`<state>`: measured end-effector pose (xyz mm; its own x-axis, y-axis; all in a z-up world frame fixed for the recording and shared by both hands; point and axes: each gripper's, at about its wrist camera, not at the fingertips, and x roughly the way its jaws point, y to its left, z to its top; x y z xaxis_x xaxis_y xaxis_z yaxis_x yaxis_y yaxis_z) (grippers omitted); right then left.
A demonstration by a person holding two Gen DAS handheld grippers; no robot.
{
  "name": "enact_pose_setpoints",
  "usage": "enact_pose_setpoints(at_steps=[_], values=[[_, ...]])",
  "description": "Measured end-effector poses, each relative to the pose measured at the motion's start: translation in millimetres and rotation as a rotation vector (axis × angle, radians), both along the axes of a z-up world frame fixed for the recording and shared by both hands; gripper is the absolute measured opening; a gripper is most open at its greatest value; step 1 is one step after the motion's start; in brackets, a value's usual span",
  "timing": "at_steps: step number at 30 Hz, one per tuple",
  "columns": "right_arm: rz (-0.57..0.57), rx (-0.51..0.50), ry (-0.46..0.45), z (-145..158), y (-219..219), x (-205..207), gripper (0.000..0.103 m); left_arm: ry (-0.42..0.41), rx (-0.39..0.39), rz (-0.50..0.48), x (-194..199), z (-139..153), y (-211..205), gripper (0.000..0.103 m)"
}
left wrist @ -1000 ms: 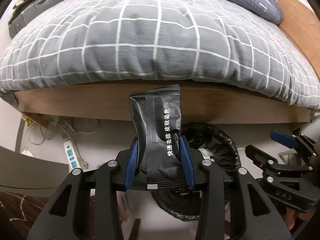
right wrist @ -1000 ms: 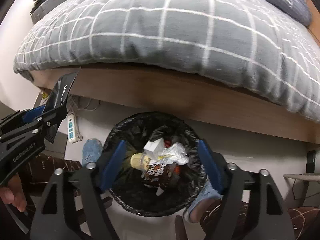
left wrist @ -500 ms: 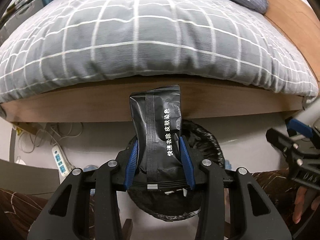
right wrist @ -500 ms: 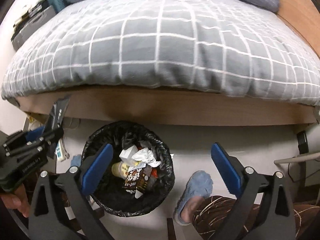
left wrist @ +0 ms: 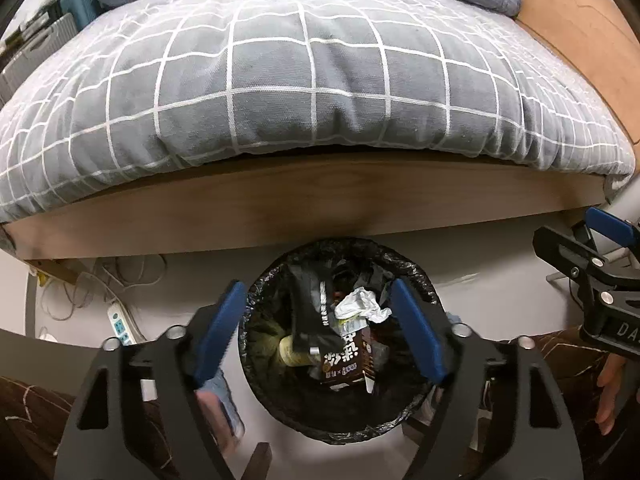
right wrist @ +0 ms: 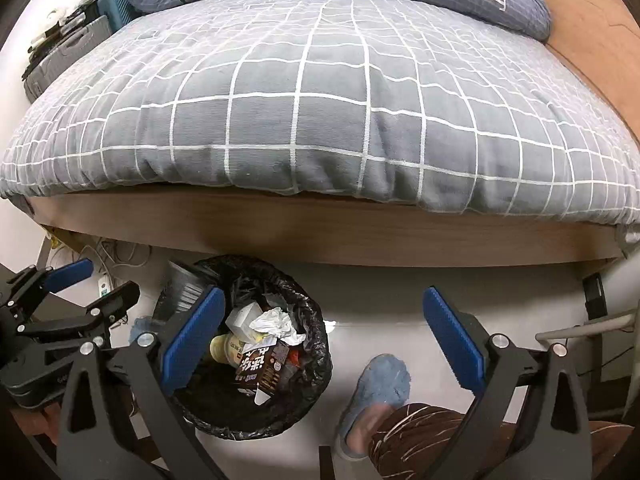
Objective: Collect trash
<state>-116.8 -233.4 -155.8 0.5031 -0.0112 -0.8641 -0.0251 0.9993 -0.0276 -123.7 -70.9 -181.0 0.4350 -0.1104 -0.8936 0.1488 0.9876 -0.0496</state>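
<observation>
A bin lined with a black bag [left wrist: 420, 276] stands on the white floor beside the bed; it also shows in the right wrist view [right wrist: 316, 320]. My left gripper [left wrist: 320, 328] is open and empty directly above it. A black packet with white lettering [left wrist: 312, 312] is in the bin's mouth, blurred, over a brown carton [left wrist: 348, 360] and crumpled white paper [left wrist: 360, 304]. In the right wrist view the packet [right wrist: 180, 288] shows blurred at the bin's left rim. My right gripper [right wrist: 320, 340] is open and empty, to the right of the bin above the floor.
A wooden bed frame [left wrist: 320, 200] with a grey checked duvet [left wrist: 304, 80] runs just behind the bin. A power strip and cables [left wrist: 120, 320] lie on the floor at the left. The person's blue slipper [right wrist: 376, 392] and leg are right of the bin.
My left gripper has opened and let go of the black packet, which has dropped into the bin. My right gripper has shifted right, away from the bin.
</observation>
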Motion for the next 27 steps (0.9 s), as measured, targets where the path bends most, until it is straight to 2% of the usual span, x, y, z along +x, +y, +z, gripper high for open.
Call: enact_pose_setpoints(at_steps=[6,12,16,21,27], values=[[0.007,-0.005,-0.034,15.0,5.4,-3.7,0.095,-0.043,-0.002,0.028,-1.7,17.9,18.4,0.097],[0.008,-0.021,-0.126,52.1,14.5,-5.7,0.095,-0.111,-0.019,0.068,-1.6,59.5,37.5,0.097],[-0.015,0.008,-0.199,93.6,19.1,-10.5,0.095,-0.156,-0.039,0.097,-6.8,94.5,50.2,0.097],[-0.014,0.002,-0.271,134.2,26.9,-27.1,0.095,-0.229,-0.059,0.106,-21.7,145.2,57.3,0.097],[-0.011,0.013,-0.331,174.5,29.4,-51.3,0.095,-0.302,-0.066,0.104,-40.6,188.2,58.9,0.097]])
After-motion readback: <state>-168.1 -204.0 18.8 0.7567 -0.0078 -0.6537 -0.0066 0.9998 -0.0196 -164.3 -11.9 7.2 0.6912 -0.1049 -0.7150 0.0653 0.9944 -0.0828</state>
